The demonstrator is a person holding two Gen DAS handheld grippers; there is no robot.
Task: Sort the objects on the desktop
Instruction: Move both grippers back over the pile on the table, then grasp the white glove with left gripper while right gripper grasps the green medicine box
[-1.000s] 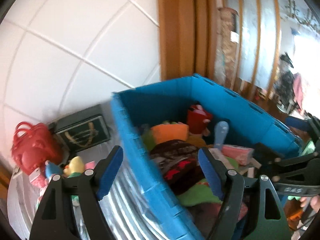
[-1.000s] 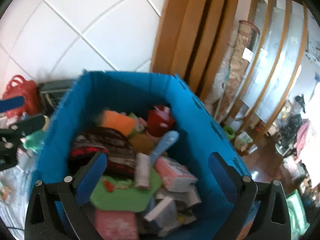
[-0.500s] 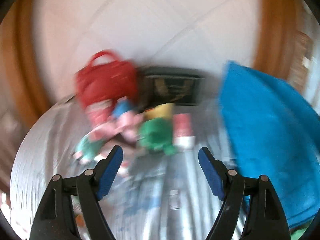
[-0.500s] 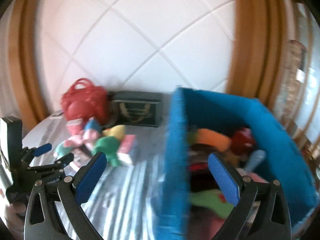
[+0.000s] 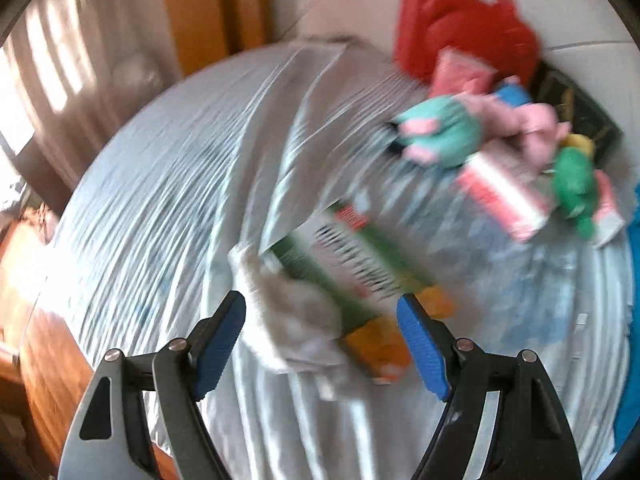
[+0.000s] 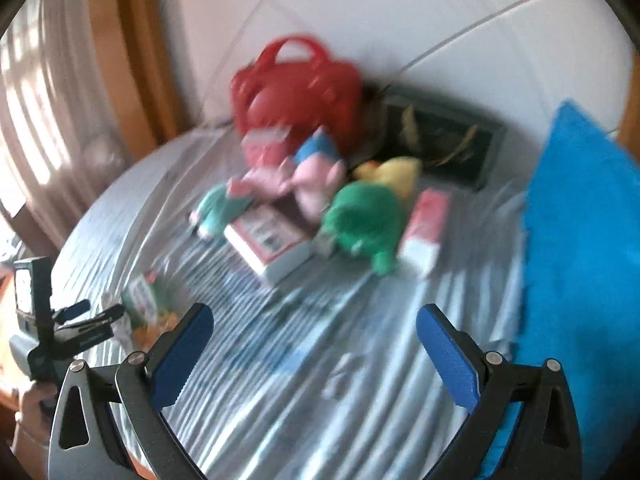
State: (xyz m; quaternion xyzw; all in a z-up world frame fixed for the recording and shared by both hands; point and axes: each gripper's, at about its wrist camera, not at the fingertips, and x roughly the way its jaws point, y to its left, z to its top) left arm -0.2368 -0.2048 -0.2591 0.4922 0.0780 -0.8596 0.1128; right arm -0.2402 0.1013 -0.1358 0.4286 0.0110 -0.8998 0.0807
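Note:
Motion blurs both views. My left gripper [image 5: 320,320] hangs open just above a green-and-orange carton [image 5: 352,276] and a grey cloth lump [image 5: 280,316] on the striped tablecloth, touching neither. My right gripper [image 6: 314,332] is open with nothing in it over bare cloth. Ahead of it lies a pile: a green plush [image 6: 364,220], a yellow duck [image 6: 392,172], a pink plush [image 6: 312,180], a teal plush [image 6: 220,208], a red-and-white box [image 6: 272,240] and a pink-and-white box [image 6: 424,228]. The left gripper [image 6: 94,312] shows at far left by the carton [image 6: 148,300].
A blue bin [image 6: 580,240] stands at the right. A red handbag [image 6: 296,88] and a dark box [image 6: 444,140] sit against the white tiled wall behind the pile. The round table's edge [image 5: 48,344] curves at the left, with a curtain and wooden frame beyond.
Both views have swung left from the filled blue bin to the tabletop. The left gripper has dropped over the green carton and rolled; the right one now faces the toy pile.

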